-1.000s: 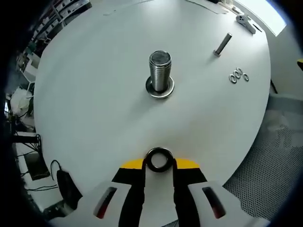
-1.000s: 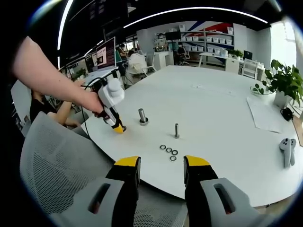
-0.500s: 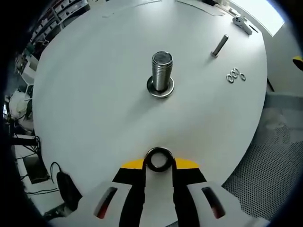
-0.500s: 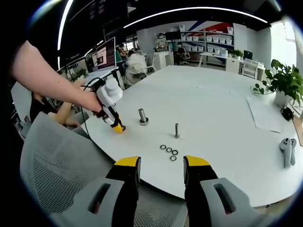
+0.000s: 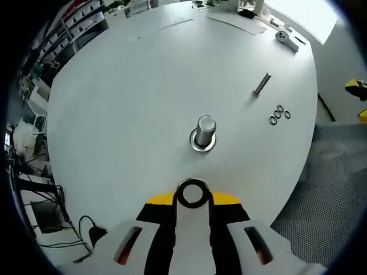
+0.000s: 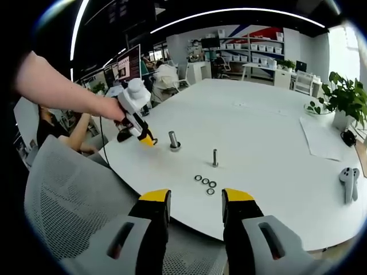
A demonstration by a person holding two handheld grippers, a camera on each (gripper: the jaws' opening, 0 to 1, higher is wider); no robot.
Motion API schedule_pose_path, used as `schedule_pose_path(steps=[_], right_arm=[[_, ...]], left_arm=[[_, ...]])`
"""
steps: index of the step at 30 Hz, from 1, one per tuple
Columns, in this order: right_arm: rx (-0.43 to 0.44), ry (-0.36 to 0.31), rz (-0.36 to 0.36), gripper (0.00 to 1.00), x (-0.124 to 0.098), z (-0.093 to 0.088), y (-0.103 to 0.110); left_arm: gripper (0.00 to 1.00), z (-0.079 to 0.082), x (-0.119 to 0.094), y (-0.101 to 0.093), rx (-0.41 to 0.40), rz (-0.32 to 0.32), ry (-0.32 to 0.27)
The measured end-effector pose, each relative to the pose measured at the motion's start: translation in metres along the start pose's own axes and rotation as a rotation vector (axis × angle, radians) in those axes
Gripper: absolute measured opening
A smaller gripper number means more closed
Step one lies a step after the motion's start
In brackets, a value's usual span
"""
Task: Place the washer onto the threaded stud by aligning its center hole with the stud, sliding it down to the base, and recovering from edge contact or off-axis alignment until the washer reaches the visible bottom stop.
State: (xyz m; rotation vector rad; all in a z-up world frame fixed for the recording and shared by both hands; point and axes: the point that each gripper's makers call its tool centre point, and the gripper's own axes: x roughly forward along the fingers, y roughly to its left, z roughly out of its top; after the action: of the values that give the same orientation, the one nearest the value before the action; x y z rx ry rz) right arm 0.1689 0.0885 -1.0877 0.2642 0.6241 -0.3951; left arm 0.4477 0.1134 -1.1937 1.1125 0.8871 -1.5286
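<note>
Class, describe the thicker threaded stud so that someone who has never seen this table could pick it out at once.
Start at the big white round table. Near its edge on the side of the left gripper stands the threaded stud, upright on a wide metal base ring. Unlike the slimmer bolt further in, with four loose washers beside it, this stud is short and thick.

Office w/ shelving, ceiling light strips, potted plant.

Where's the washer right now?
In the left gripper view, the washer sits clamped at the left gripper's tips, short of the stud ahead.
</note>
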Motion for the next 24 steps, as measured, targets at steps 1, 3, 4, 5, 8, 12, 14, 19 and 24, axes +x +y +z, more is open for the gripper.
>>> schedule_pose_path(steps=[1,3,4,5,8,12,14,19,24], right_arm=[[-0.001,0.0,0.0,0.38,0.0,0.0,0.0],[0.0,-0.001,0.001,0.38,-0.001,0.001,0.001],[0.0,-0.001,0.001,0.38,-0.001,0.001,0.001],[0.001,-0.002,0.001,0.38,-0.001,0.001,0.001],[0.001,-0.002,0.001,0.38,-0.001,0.001,0.0],[0.003,-0.005,0.001,0.38,0.0,0.001,0.0],[0.004,-0.005,0.001,0.38,0.0,0.001,0.0],[0.008,-0.01,-0.002,0.38,-0.001,0.002,-0.001],[0.008,-0.011,-0.004,0.38,-0.001,0.002,-0.001]], left_arm=[[0.19,0.004,-0.002,0.001,0.007,-0.001,-0.007],[0.19,0.013,-0.005,0.003,0.019,-0.003,-0.021],[0.19,0.017,-0.006,0.003,0.023,-0.004,-0.026],[0.19,0.02,-0.013,0.0,0.029,-0.002,-0.033],[0.19,0.032,-0.015,-0.001,0.045,-0.003,-0.052],[0.19,0.048,-0.019,-0.007,0.077,-0.003,-0.068],[0.19,0.053,-0.021,-0.011,0.094,0.001,-0.069],[0.19,0.059,-0.015,-0.01,0.111,-0.012,-0.055],[0.19,0.064,-0.011,-0.014,0.134,-0.015,-0.046]])
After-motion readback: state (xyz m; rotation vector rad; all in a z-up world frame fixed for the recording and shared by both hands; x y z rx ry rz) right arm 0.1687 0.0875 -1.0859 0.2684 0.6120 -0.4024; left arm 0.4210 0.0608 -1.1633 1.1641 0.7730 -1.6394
